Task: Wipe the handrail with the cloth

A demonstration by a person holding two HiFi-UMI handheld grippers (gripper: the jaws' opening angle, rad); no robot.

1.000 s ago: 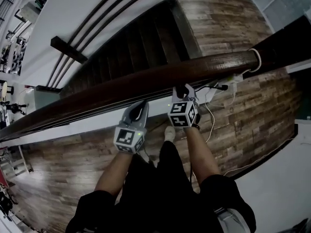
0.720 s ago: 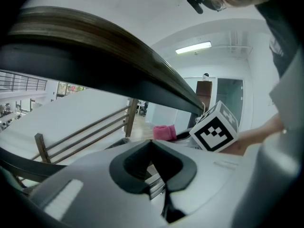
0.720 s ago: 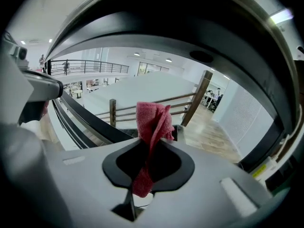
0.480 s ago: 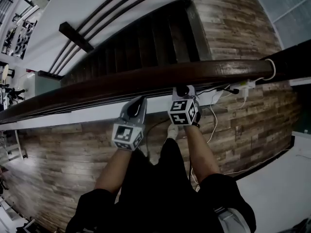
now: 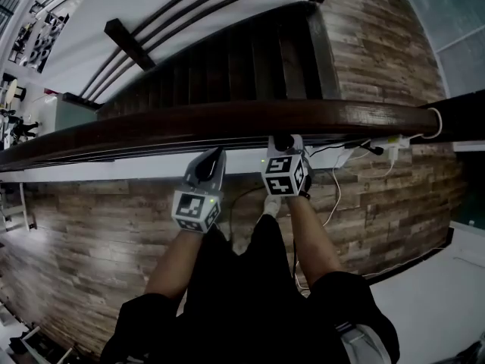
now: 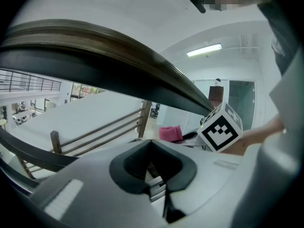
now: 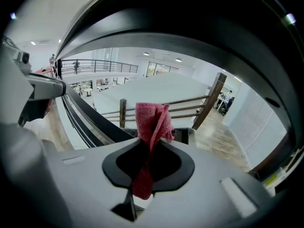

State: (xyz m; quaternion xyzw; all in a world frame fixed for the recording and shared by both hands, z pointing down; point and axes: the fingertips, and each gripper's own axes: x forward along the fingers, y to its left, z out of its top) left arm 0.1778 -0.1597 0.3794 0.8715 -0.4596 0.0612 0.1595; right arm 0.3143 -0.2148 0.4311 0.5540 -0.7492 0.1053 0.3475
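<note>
The dark brown wooden handrail (image 5: 227, 121) runs across the head view from left to right. My right gripper (image 5: 283, 141) has its tip tucked under the rail's near edge. It is shut on a pink-red cloth (image 7: 152, 122) that sticks up from the jaws, with the handrail (image 7: 199, 27) arching overhead. I cannot tell whether the cloth touches the rail. My left gripper (image 5: 211, 159) sits just left of it, below the rail, shut with nothing in it. From the left gripper (image 6: 152, 148) view the cloth (image 6: 170, 133) shows beside the right gripper's marker cube (image 6: 219, 132), under the handrail (image 6: 109, 65).
Beyond the rail a dark staircase (image 5: 235, 59) drops away, with a second railing (image 5: 129, 44) on its far side. A wood-plank floor (image 5: 98, 233) lies below. A white power strip with cables (image 5: 379, 144) rests at the right. The person's legs (image 5: 258, 279) fill the bottom.
The head view has swung, so the handrail now lies more level and its right end sits further right. Both grippers hold nearly the same places under the rail.
</note>
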